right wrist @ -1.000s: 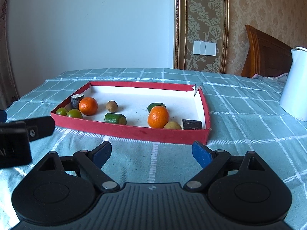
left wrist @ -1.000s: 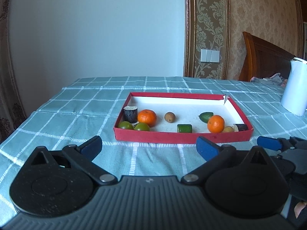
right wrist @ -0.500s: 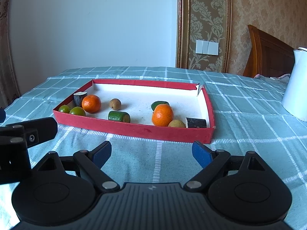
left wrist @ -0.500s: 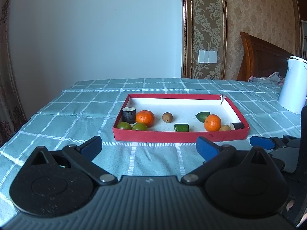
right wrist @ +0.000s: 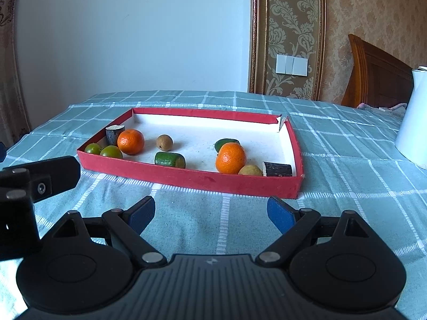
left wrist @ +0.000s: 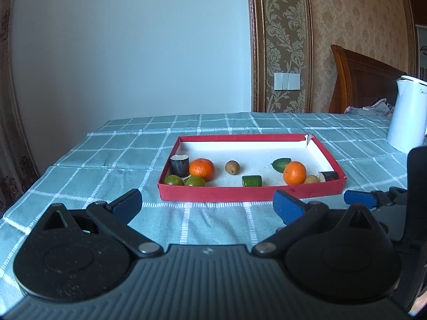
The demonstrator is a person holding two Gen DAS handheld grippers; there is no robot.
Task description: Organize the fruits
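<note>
Fruit sits in a red tray (right wrist: pixel 192 177) on the checked bench (right wrist: pixel 347 186) — left gripper (left wrist: pixel 206 208) and right gripper (right wrist: pixel 210 214) short of it, jaws apart, empty.

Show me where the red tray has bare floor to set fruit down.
The red tray's back half, along the far wall, is bare. So is the middle strip between the kiwi and the right orange. The left end and near-right corner are crowded.

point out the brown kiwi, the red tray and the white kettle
brown kiwi (right wrist: pixel 164 142), right wrist view, middle of its skin
red tray (right wrist: pixel 186 177), right wrist view, near outer wall
white kettle (left wrist: pixel 407 117), left wrist view, middle of its body
</note>
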